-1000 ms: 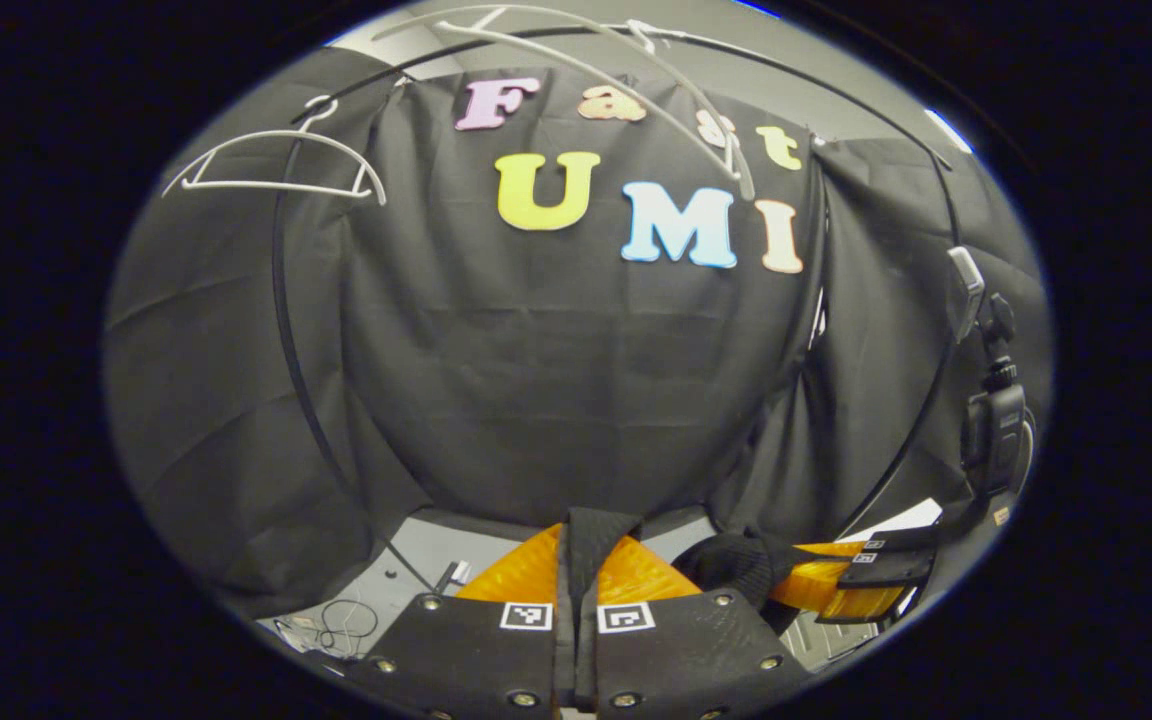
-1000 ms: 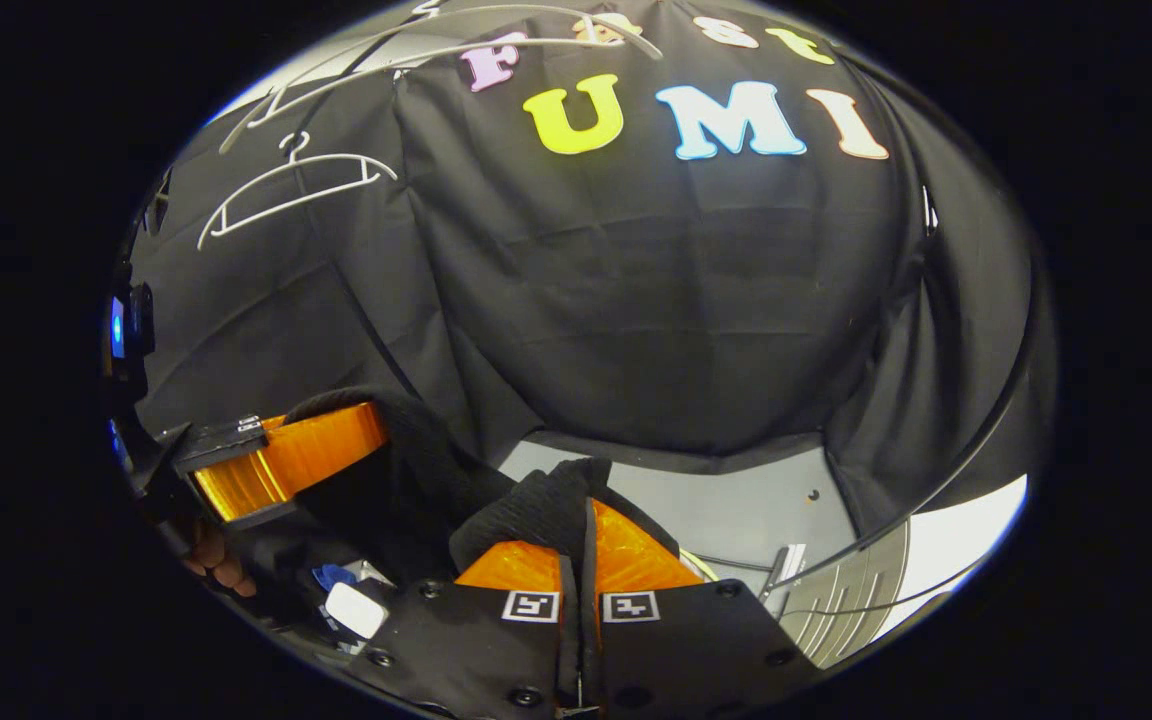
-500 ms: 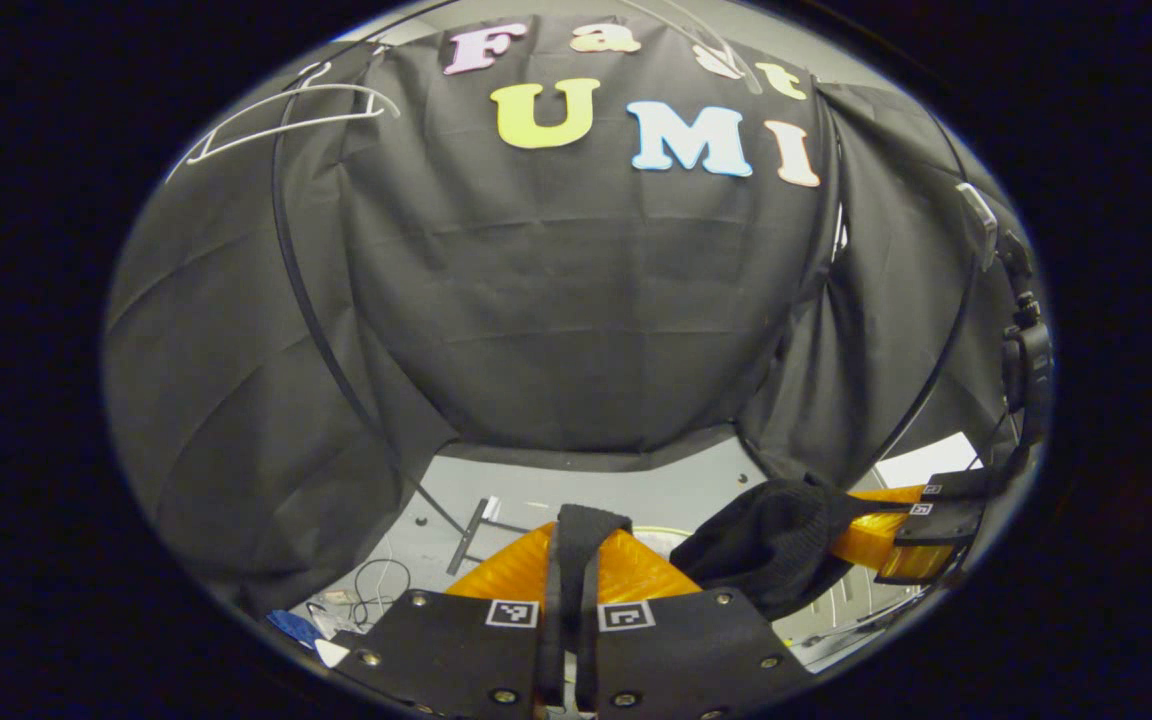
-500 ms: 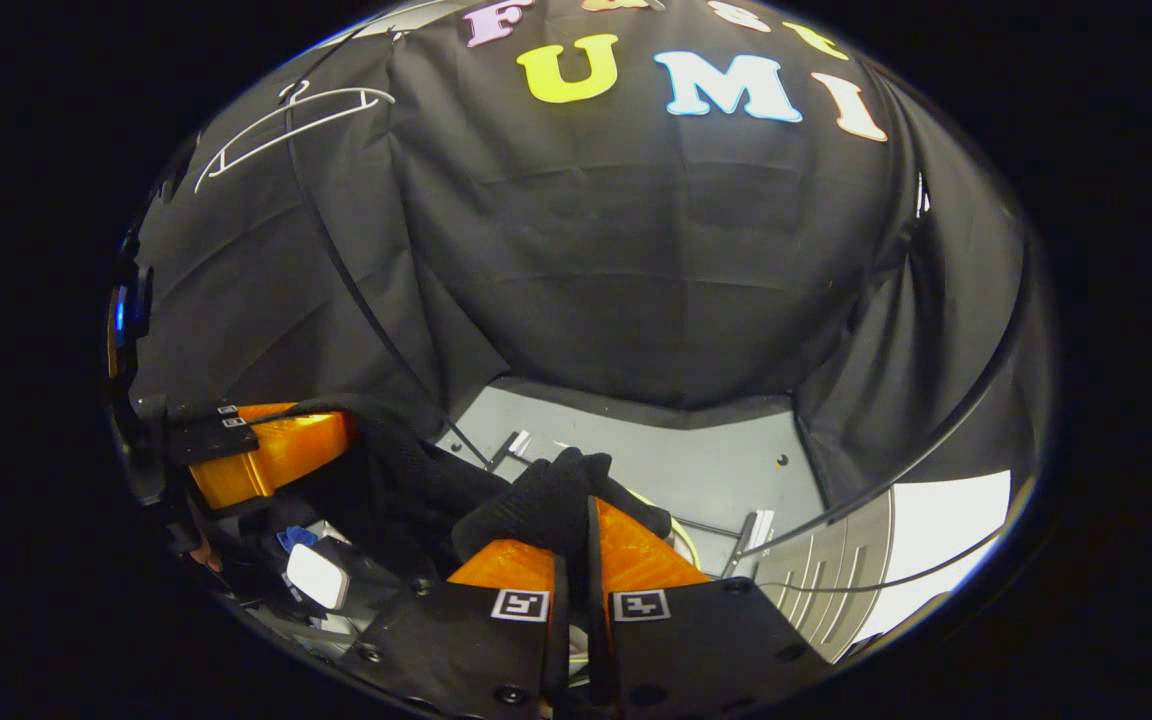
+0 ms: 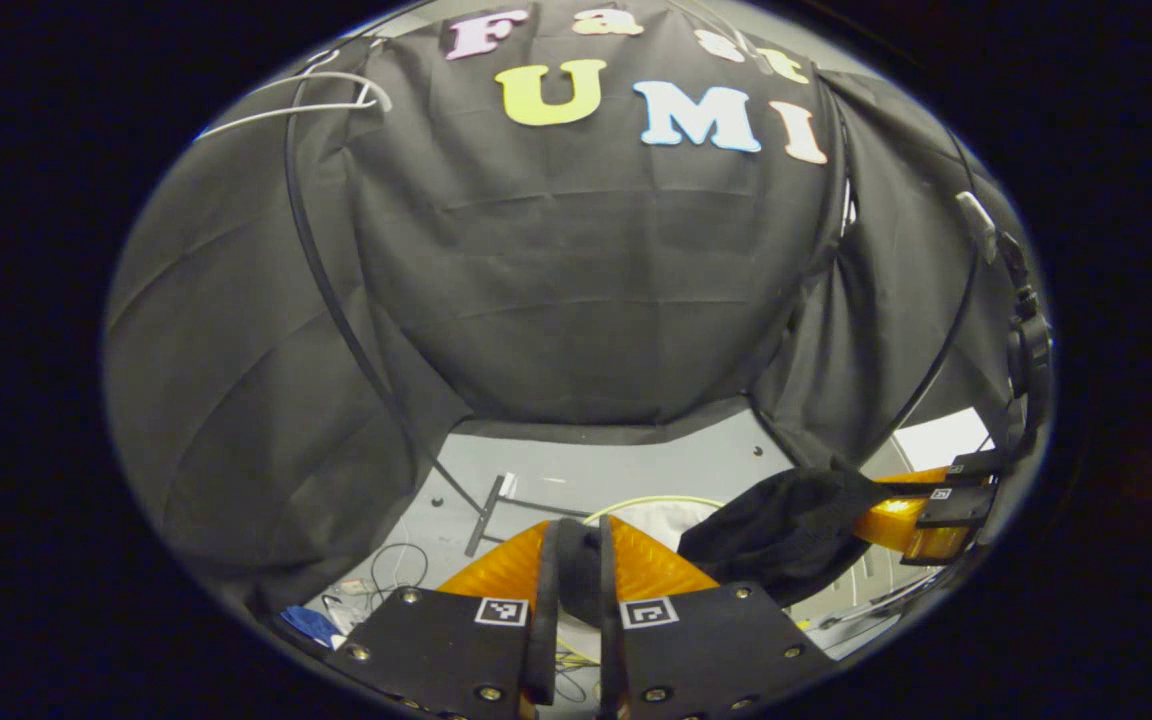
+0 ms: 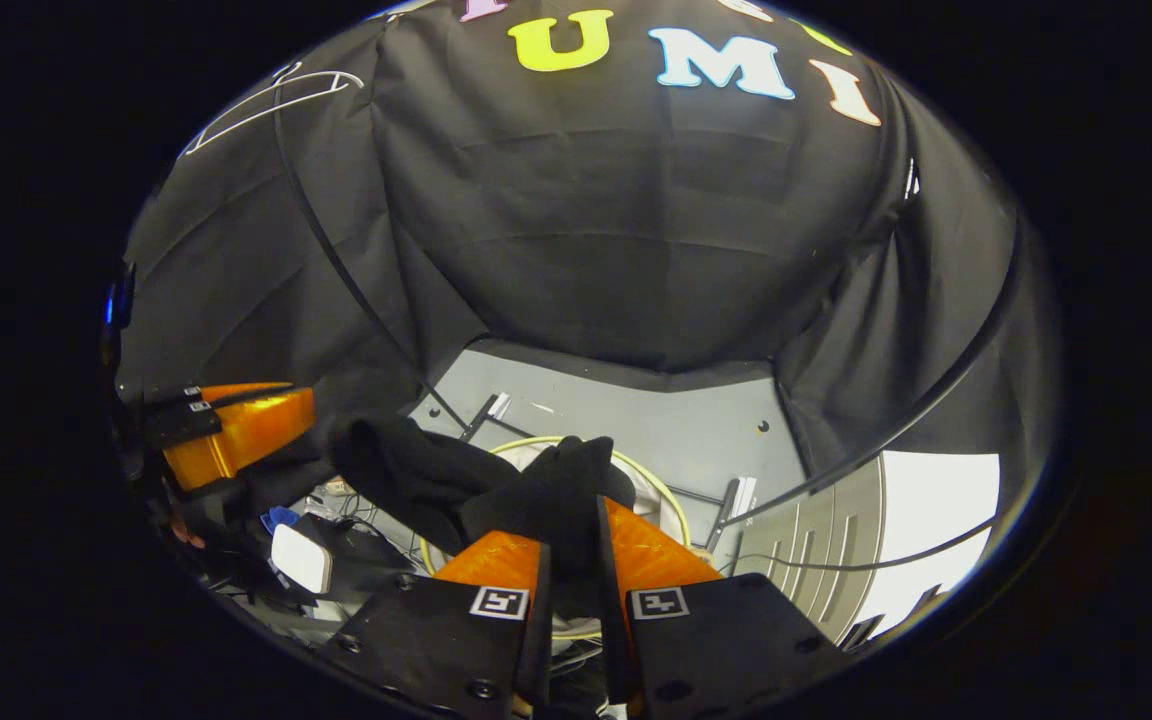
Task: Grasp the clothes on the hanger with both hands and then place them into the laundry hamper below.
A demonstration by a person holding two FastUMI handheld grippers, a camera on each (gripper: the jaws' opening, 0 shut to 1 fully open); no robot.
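Note:
A black garment (image 6: pixel 536 490) hangs bunched between my two grippers, just above the hamper's pale round rim (image 6: pixel 658 482). In the right gripper view, my right gripper (image 6: pixel 570 545) is shut on one bunch of it. The left gripper (image 6: pixel 236 440) holds the other end at the far left. In the left gripper view, my left gripper (image 5: pixel 576 550) pinches a fold of black cloth (image 5: pixel 576 575), and the garment (image 5: pixel 786 530) sags toward the right gripper (image 5: pixel 911 515). The hamper rim (image 5: pixel 646 499) shows behind my fingers. A bare white hanger (image 5: pixel 306 92) hangs at the top left.
A thin black rack pole (image 5: pixel 336 300) curves down the cloth wall to the grey floor (image 5: pixel 636 465). Cables (image 5: pixel 391 565) and a metal bracket (image 5: pixel 488 505) lie on the floor at the left. A white device (image 6: pixel 301 558) sits near the left gripper.
Both grippers have come down with the garment: the hangers and wall have slid up, more floor shows, and the hamper rim has come into sight below the cloth.

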